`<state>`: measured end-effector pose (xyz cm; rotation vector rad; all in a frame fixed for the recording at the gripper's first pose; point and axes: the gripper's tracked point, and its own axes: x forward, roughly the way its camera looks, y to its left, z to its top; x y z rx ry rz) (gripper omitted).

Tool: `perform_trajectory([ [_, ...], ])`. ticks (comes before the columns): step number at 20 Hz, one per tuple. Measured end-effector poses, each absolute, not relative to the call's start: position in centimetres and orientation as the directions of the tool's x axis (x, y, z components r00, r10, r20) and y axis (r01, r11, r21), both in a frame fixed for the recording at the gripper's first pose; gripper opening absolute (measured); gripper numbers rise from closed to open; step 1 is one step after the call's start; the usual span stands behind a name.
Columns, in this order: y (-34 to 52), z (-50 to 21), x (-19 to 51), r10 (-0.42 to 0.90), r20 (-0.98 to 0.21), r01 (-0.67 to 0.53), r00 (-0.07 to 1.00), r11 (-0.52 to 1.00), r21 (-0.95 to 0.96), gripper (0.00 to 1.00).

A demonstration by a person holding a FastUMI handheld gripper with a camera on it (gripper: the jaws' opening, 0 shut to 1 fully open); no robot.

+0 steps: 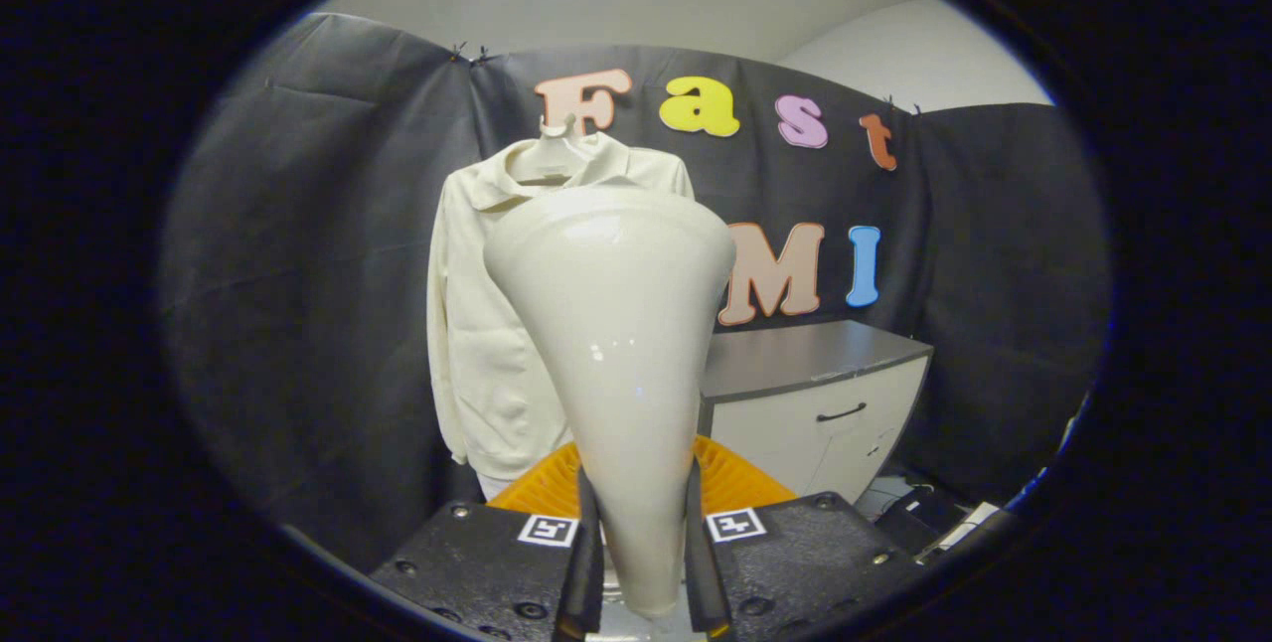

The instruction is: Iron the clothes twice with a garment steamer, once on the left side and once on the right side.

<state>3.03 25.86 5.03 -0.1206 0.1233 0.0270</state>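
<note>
Where the gripper view begins, at the bottom centre of the frame, we list the gripper: its two fingers stand close together and both press on the narrow lower end of the garment steamer, which they hold upright between them

Item, the garment steamer: cream, glossy, cone-shaped, narrow at the fingers and widening upward to a broad head at the centre of the frame; it covers the right part of the garment behind it

Item, the clothes: a cream hooded top on a pale hanger, hung beyond the steamer at centre left, its left sleeve falling straight down; we cannot tell whether the steamer head touches the fabric

Item, an orange ribbed object just behind the fingers, low in the frame, partly hidden by the steamer

Item, a white cabinet with a grey top and a dark handle, right of centre, beside the clothes

Item, some dark items on the floor, lower right, too small for us to identify
</note>
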Motion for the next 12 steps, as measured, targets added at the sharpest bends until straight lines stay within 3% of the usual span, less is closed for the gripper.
perform_trajectory([
  [12,22.9,5.1,-2.1,0.052,-0.120,-0.064,0.991,0.993,-0.098,0.33],
])
